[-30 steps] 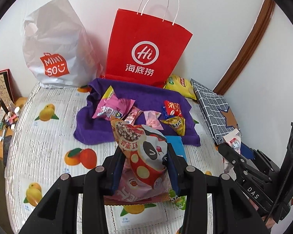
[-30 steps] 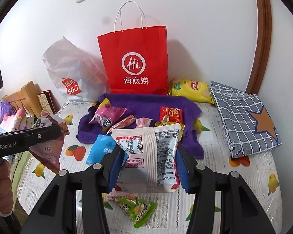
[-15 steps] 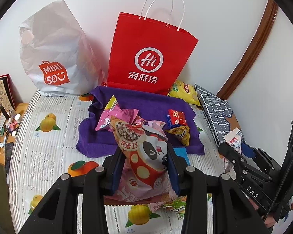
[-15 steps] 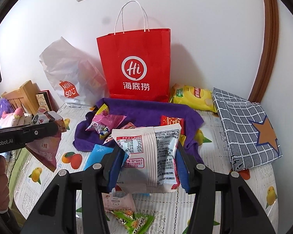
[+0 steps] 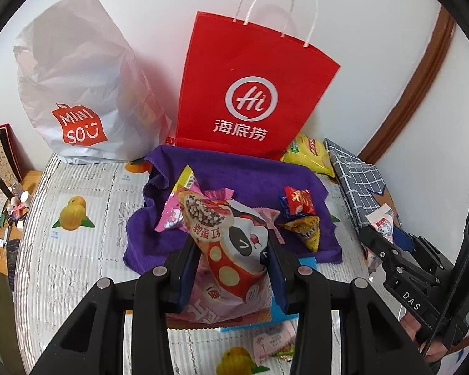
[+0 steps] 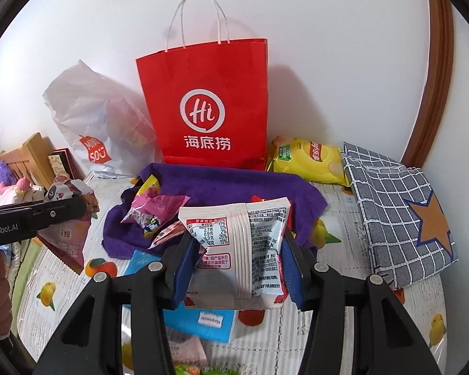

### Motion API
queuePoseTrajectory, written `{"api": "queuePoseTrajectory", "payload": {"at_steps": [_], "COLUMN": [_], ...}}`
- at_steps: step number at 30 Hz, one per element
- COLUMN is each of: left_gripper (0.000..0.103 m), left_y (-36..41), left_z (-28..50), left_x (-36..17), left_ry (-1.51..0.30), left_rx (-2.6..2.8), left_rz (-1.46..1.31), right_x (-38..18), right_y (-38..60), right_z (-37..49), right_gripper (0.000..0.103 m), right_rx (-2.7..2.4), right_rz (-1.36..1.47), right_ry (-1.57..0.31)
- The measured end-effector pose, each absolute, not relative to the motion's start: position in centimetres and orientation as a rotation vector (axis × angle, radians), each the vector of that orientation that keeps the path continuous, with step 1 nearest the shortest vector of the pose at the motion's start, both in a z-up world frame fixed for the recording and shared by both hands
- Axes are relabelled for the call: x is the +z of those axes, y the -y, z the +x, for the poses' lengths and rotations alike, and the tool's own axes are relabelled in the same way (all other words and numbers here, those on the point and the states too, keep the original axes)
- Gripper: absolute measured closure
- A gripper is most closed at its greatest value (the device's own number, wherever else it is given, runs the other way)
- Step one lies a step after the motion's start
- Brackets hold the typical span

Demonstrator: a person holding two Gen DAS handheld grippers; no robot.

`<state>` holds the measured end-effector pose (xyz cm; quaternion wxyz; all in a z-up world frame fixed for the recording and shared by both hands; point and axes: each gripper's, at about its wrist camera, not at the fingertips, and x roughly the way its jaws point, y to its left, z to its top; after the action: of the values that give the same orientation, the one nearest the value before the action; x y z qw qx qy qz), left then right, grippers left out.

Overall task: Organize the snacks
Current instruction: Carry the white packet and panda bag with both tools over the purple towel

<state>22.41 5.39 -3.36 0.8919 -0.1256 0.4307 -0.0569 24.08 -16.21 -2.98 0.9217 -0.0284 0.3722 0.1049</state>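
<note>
My left gripper [image 5: 231, 247] is shut on a red, white and pink snack bag [image 5: 231, 247] held above the near edge of the purple cloth [image 5: 244, 175]. In the right wrist view my right gripper [image 6: 237, 243] is shut on a white snack packet [image 6: 244, 243] with its printed back facing me. Several small snacks lie on the purple cloth [image 6: 234, 184]: a pink packet [image 5: 168, 218], a red one [image 5: 298, 203] and a yellow triangular one [image 5: 306, 231]. The red paper bag [image 5: 253, 93] stands upright behind the cloth, also seen as the red paper bag [image 6: 209, 106] in the right view.
A white plastic bag [image 5: 75, 93] stands left of the red bag. A yellow chip bag [image 6: 306, 159] and a folded checked cloth [image 6: 394, 206] lie at the right. A blue box [image 6: 203, 318] and small packets lie below the grippers. Clutter lines the left table edge [image 5: 6, 212].
Both grippers have moved forward toward the purple cloth and the red bag with their packets still held. The bags look larger and nearer now.
</note>
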Motion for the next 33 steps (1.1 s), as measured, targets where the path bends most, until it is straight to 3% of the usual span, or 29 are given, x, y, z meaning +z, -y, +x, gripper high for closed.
{"api": "queuePoseTrajectory", "payload": {"at_steps": [21, 33], "left_gripper": [0.064, 0.063], "left_y": [-7.6, -5.0], "left_z": [30.3, 33.6], "left_x": [-8.2, -10.8], "left_ry": [-0.961, -0.980], "left_rx": [-0.077, -0.141], "left_rz": [-0.312, -0.309], "right_x": [-6.7, -11.2], "right_y": [17.9, 15.8], "right_z": [32.6, 36.4], "right_gripper": [0.053, 0.053], "right_rx": [0.180, 0.234], "right_rz": [-0.010, -0.046], "right_ry": [-0.812, -0.890]}}
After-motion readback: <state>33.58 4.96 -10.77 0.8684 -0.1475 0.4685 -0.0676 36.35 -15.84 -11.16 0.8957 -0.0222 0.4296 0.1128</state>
